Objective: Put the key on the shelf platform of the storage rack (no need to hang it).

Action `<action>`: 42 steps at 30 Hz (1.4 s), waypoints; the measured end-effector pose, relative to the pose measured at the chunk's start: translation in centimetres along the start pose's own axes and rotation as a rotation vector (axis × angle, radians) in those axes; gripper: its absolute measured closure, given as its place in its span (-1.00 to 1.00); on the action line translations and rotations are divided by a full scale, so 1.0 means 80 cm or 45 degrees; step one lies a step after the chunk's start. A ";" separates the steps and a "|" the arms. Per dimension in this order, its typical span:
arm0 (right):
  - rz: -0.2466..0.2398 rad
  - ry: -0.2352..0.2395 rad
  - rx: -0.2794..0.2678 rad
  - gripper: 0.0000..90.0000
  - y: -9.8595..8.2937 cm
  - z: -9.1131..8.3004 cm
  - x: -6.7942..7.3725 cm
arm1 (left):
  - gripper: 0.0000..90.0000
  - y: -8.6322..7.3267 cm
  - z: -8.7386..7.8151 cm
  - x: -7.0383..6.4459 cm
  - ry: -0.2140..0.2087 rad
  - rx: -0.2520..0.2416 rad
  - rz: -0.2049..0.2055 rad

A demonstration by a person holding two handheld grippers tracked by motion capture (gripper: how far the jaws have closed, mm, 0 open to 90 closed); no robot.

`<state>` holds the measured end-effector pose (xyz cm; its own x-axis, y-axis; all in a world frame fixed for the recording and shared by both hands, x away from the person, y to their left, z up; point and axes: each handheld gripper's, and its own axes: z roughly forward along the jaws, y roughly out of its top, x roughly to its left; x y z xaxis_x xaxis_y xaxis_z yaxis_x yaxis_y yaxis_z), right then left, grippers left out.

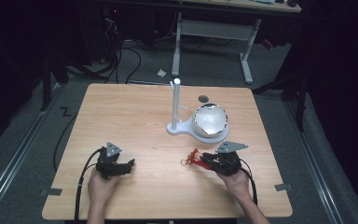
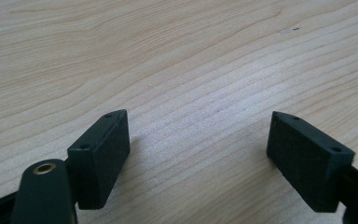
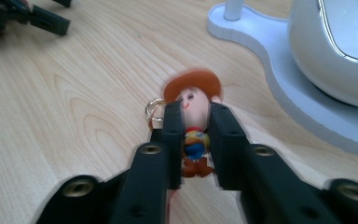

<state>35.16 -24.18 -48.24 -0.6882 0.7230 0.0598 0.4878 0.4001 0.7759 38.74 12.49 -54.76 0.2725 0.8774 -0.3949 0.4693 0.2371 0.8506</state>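
Observation:
A small cowboy figure keychain [image 3: 193, 112] with an orange hat and a metal ring [image 3: 154, 108] is clamped between the jaws of my right gripper [image 3: 195, 114]. In the high view the keychain [image 1: 195, 157] sticks out to the left of the right gripper [image 1: 204, 160], low over the table's front right. My left gripper [image 1: 129, 164] rests at the front left, open, with bare wood between its fingers [image 2: 103, 149]. A white stand [image 1: 176, 105] with an upright post and a white bowl [image 1: 210, 120] on its base sits behind the right gripper.
The wooden table [image 1: 130, 116] has a dark round mark [image 1: 203, 98] behind the bowl. In the right gripper view the stand's base [image 3: 279, 70] and the bowl [image 3: 335, 51] lie close at the upper right, and the left gripper [image 3: 32, 16] shows far off at the upper left.

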 end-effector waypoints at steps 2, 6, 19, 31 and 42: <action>0.005 0.004 -0.012 0.75 0.000 -0.003 -0.002 | -0.52 0.000 0.000 0.000 0.000 -0.001 -0.003; -0.012 -0.012 -0.027 0.75 0.003 -0.011 -0.003 | -0.52 0.000 0.000 0.000 0.001 0.000 -0.001; 0.015 -0.039 -0.158 0.76 0.011 -0.060 -0.016 | -0.52 0.000 0.000 0.000 0.001 -0.003 -0.005; 0.009 -0.092 -0.174 0.76 0.026 -0.101 -0.035 | -0.52 0.000 0.000 0.000 0.001 -0.003 -0.005; 0.028 -0.141 -0.225 0.76 0.042 -0.141 -0.054 | -0.52 0.000 0.000 0.000 0.001 -0.004 -0.008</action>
<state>33.69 -32.28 -38.84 -0.6106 0.7918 0.0159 0.3933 0.2857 0.8739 38.76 12.46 -54.75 0.2692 0.8762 -0.3997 0.4681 0.2437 0.8494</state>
